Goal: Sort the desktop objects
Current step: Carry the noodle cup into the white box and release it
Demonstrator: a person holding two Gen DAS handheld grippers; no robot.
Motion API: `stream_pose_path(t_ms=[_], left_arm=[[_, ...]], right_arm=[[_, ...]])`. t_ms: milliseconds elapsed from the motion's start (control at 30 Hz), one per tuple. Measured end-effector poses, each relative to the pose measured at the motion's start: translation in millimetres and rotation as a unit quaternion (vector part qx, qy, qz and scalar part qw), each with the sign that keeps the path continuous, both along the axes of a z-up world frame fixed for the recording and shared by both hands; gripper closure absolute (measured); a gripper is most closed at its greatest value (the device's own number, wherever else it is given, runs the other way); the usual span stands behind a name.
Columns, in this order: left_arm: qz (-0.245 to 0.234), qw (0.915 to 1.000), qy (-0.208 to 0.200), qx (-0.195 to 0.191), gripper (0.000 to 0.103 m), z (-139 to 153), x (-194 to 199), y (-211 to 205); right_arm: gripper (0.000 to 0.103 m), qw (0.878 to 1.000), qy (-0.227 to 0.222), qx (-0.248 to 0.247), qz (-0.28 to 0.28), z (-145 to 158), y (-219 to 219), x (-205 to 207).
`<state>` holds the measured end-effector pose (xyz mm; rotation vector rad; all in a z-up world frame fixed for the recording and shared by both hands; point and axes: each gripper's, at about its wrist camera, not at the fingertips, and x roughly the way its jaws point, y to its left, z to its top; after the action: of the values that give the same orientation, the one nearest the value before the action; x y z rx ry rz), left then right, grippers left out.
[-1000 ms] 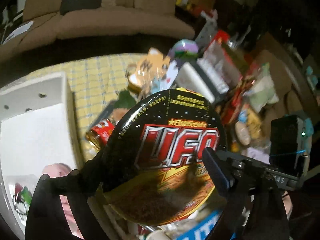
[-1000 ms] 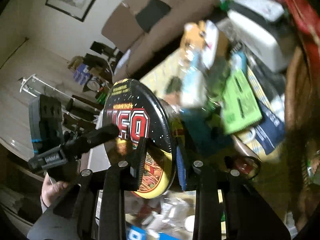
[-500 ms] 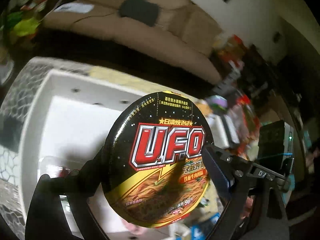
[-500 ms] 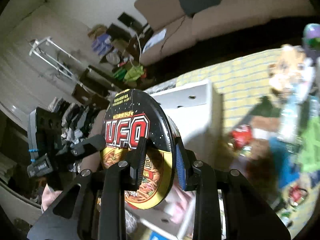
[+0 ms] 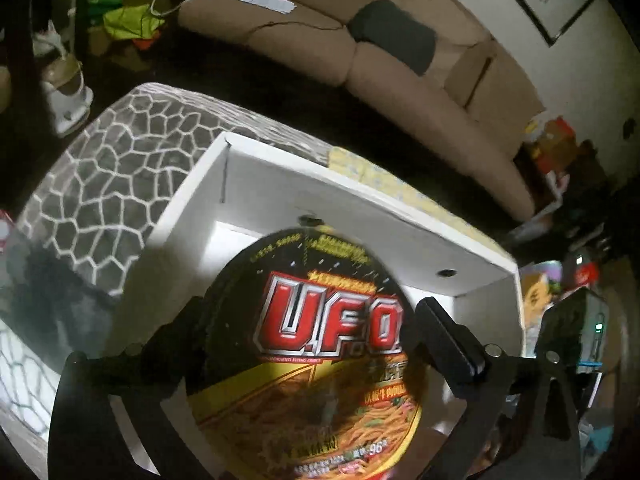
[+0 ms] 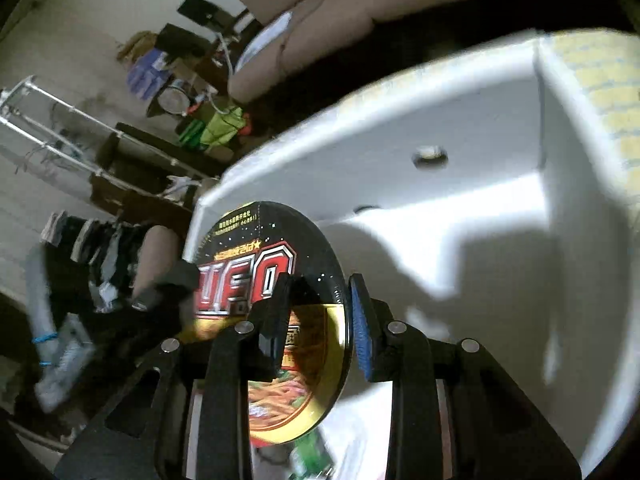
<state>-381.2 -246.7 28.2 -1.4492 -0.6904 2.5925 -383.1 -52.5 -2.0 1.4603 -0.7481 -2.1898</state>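
A round black and yellow U.F.O. noodle bowl (image 5: 320, 352) fills the low centre of the left wrist view. My left gripper (image 5: 316, 336) is shut on it, one finger on each side of the bowl. My right gripper (image 6: 316, 316) is shut on the same bowl (image 6: 280, 320), pinching its rim edge-on between a black pad and a blue pad. The bowl hangs over the open white box (image 5: 360, 208), whose inner walls (image 6: 460, 184) show behind it in both views.
The box stands on a grey cracked-pattern cloth (image 5: 108, 168), with a yellow checked cloth (image 5: 376, 176) behind its far wall. A tan sofa (image 5: 360, 48) lies beyond. Cluttered items (image 5: 560, 280) sit to the right of the box. Some packets lie in the box bottom (image 6: 312, 456).
Both grippers have carried the noodle bowl left, away from the cluttered table and over the white box. The box now fills the background. Both grips are unchanged.
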Motion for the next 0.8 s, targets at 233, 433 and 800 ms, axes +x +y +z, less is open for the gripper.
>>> stream_pose_path(t_ms=[233,433,800], left_arm=[[-0.016,0.9992,0.030,-0.021,0.000,24.9,33.9,-5.5],[-0.058,0.9980,0.022,0.005,0.000,40.9,66.1,4.6],[-0.067,0.9973,0.026,0.018,0.000,57.1,121.0,-1.1]], right_arm=[[0.074,1.000,0.000,-0.001,-0.001,-23.6,6.1,6.8],[0.074,1.000,-0.020,-0.002,0.002,-23.7,15.4,25.3],[0.074,0.998,-0.056,-0.022,0.022,-31.3,-8.4,24.5]])
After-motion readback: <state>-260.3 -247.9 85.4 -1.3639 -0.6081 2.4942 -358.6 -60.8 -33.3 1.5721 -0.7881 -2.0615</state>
